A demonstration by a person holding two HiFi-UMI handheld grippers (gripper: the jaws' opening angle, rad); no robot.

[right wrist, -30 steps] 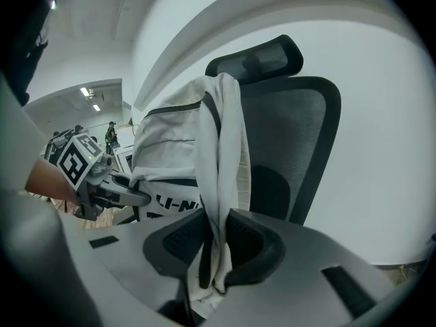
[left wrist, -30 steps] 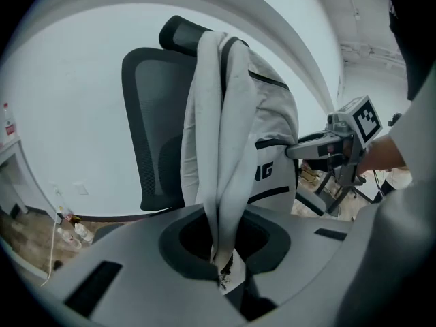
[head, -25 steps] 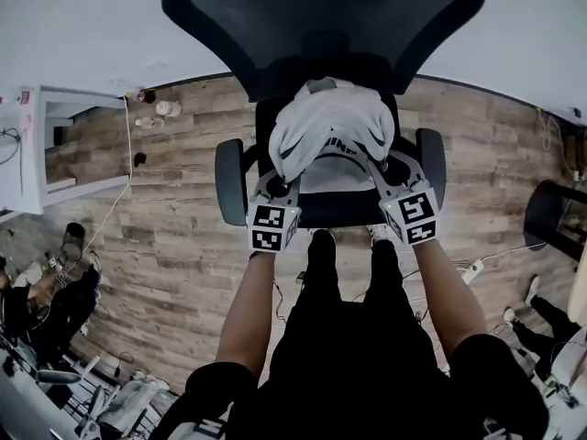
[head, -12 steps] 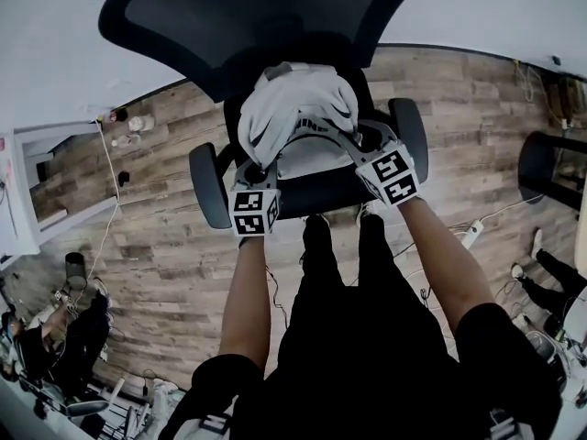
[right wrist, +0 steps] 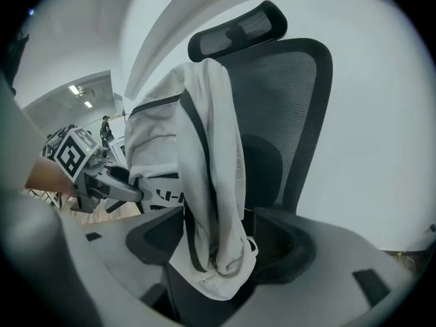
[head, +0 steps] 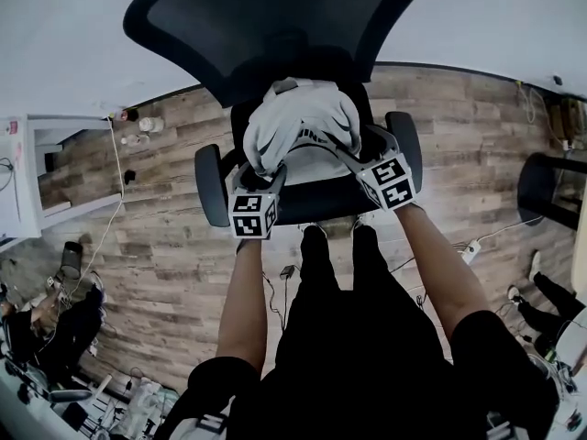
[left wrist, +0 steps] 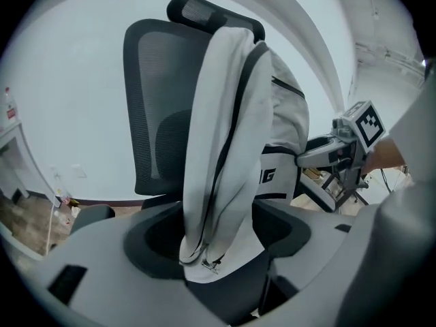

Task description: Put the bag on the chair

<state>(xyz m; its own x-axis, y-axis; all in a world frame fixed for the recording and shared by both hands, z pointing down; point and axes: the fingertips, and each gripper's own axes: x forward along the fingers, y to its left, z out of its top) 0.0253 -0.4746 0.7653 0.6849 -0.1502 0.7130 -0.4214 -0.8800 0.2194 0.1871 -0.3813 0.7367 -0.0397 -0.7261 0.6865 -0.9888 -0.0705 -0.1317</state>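
Left tongs (left wrist: 218,254) and right tongs (right wrist: 219,254) had just been opening and stood wide, each with a loose fold of strap (left wrist: 219,182) hanging unpinched between its jaws. The bag (head: 307,131) sat upright on the chair (head: 321,202) dead ahead, midway between both tongs, its long axis running up along the backrest (head: 266,35). I judged that a straight pull back toward me would clear the straps.

White, black-trimmed bag (head: 307,117); black mesh chair (head: 275,26).
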